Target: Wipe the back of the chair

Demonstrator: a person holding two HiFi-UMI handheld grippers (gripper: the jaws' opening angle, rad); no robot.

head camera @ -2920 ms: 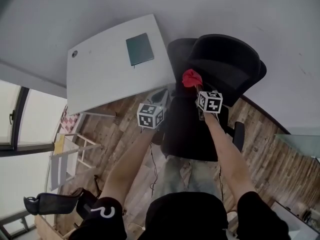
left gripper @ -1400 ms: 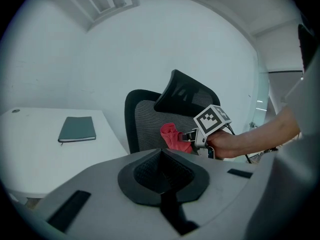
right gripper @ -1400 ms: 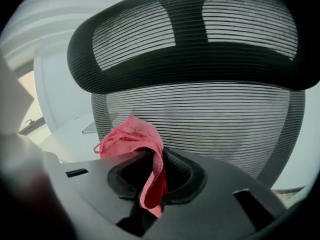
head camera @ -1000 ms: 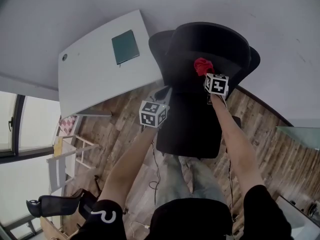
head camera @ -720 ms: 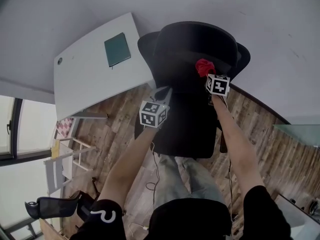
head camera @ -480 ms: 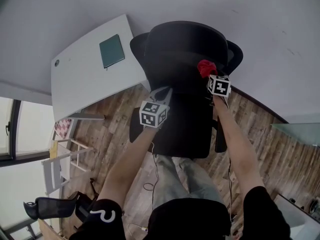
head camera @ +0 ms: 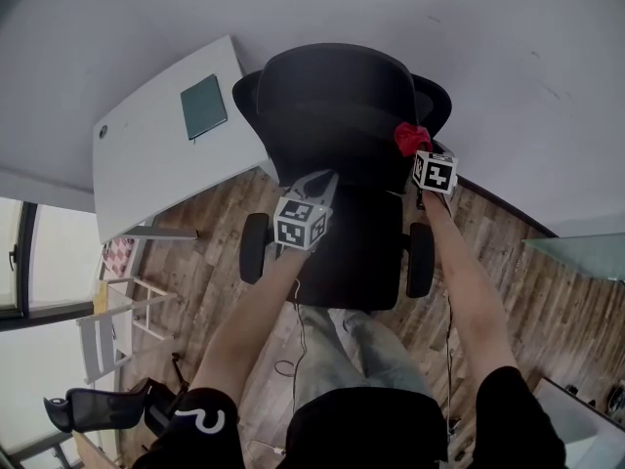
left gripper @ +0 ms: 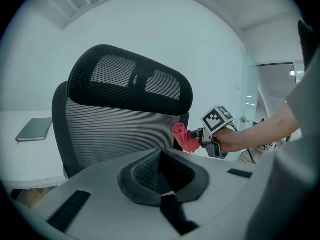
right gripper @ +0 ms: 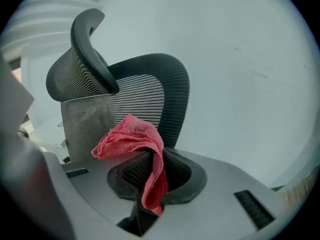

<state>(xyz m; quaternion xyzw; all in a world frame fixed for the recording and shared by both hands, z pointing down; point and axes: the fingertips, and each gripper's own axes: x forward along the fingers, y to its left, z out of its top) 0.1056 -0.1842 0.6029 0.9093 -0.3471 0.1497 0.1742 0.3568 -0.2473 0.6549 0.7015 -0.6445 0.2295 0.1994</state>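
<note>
Right tool: clamped on red cloth, at the office chair backrest's side edge.
Left tool: jaws together, empty.

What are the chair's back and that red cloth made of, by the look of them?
The chair back looks like grey woven mesh in a matte black frame, probably plastic; fine horizontal ribbing shows. The red cloth is soft fabric, perhaps microfibre or terry: it droops in folds with a nubby weave.
</note>
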